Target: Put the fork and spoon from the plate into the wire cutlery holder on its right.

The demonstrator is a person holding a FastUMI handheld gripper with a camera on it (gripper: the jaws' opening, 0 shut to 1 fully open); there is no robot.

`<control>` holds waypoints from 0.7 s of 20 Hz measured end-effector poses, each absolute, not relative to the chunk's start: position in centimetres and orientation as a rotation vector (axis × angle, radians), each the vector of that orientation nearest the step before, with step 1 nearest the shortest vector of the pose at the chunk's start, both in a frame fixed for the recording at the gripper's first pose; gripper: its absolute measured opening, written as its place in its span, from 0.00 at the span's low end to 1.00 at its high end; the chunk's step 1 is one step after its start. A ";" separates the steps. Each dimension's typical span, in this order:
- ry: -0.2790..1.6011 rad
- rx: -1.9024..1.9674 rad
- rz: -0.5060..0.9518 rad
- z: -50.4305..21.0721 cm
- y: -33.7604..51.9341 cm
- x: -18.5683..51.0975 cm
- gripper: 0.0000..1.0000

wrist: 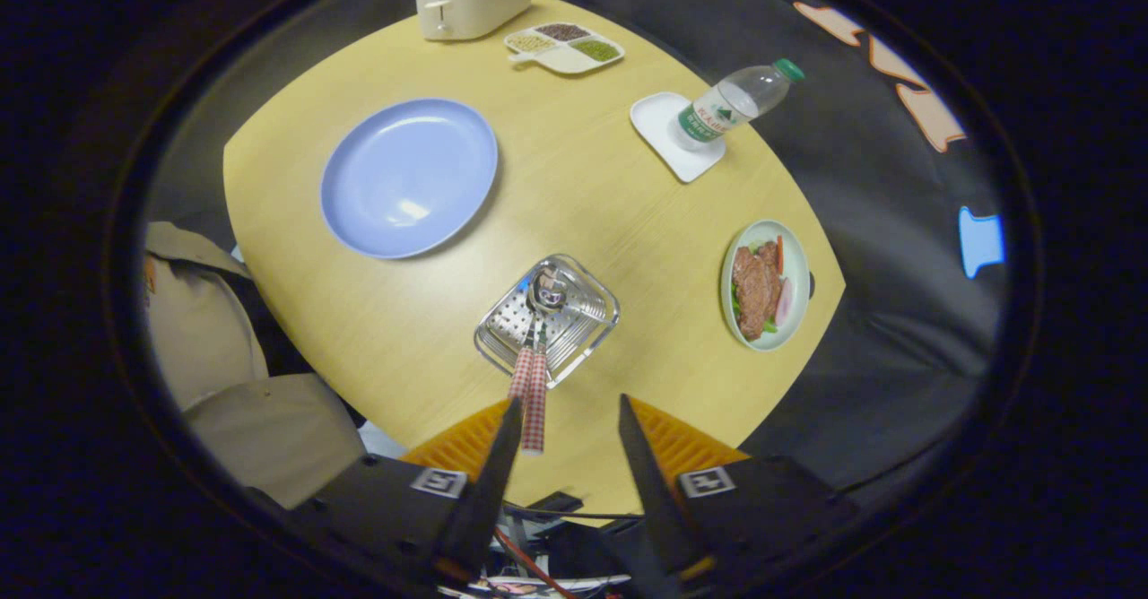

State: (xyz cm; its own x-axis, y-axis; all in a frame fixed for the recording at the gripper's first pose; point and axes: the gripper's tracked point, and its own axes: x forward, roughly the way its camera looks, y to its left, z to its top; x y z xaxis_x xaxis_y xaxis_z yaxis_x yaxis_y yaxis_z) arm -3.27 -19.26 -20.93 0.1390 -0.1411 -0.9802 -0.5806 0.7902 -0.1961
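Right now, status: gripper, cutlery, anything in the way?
Gripper open, above the table, holding nothing. Two checked handles stand in the wire cutlery holder. Blue plate bare. Nothing in the way.

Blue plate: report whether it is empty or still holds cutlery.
Empty. The blue plate is bare; two checked handles stand in the wire cutlery holder. The claw is open.

High claw-mounted view (downward) over table (628,222)
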 end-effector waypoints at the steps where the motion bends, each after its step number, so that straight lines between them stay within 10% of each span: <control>1: 1.386 -0.609 0.331 -20.5 -19.2 -2.9 0.86; 2: 1.350 -0.581 0.310 -20.1 -19.1 -2.7 0.99; 14: 0.736 -0.067 0.049 -11.9 -13.8 -1.1 0.99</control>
State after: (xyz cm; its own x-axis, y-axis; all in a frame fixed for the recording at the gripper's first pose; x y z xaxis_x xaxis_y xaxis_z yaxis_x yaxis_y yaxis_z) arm -1.06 -13.78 -11.86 0.7399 0.0213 -0.6724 -0.0685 0.9967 -0.0437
